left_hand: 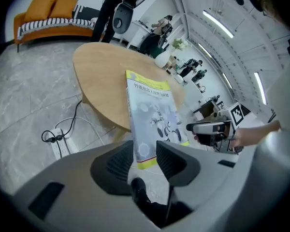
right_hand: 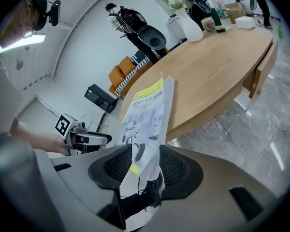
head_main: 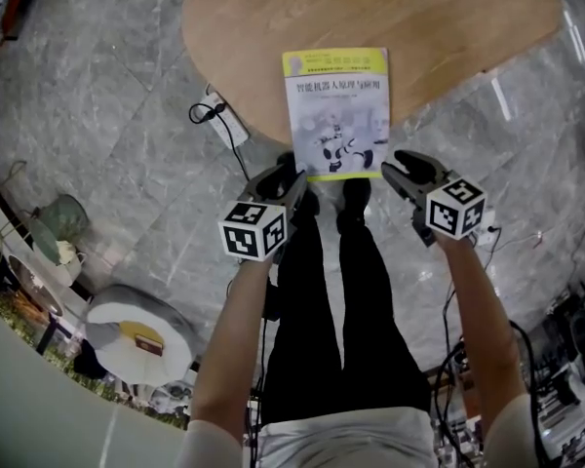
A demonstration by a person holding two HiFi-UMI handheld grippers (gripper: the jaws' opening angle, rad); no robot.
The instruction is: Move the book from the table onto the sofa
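Person standing at the near edge of an oval wooden table (head_main: 263, 27), a gripper in each hand, both pointed forward and down. The book (head_main: 336, 105) lies flat, cover up, at the near edge of the table. Its near end juts past the rim, above the person's black shoes (head_main: 354, 195).

Left gripper (head_main: 294, 177): at the book's near left corner. Its fingers (left_hand: 176, 161) are released and stand apart; the corner shows in the gap and no pad presses on it.

Right gripper (head_main: 391, 166): just beside the book's near right corner. Its fingers (right_hand: 176, 166) are likewise spread; the book's edge runs into the gap and neither pad is clamped on it.

Floor (head_main: 97, 115): grey marble tiles. A white power strip (head_main: 224, 113) with a black cable lies to the left of the table.

Far side of the room, left gripper view: the orange sofa (left_hand: 43, 18) against the wall, well apart from the table.

Far part of the table, right gripper view: a white vase (right_hand: 189, 27) with flowers
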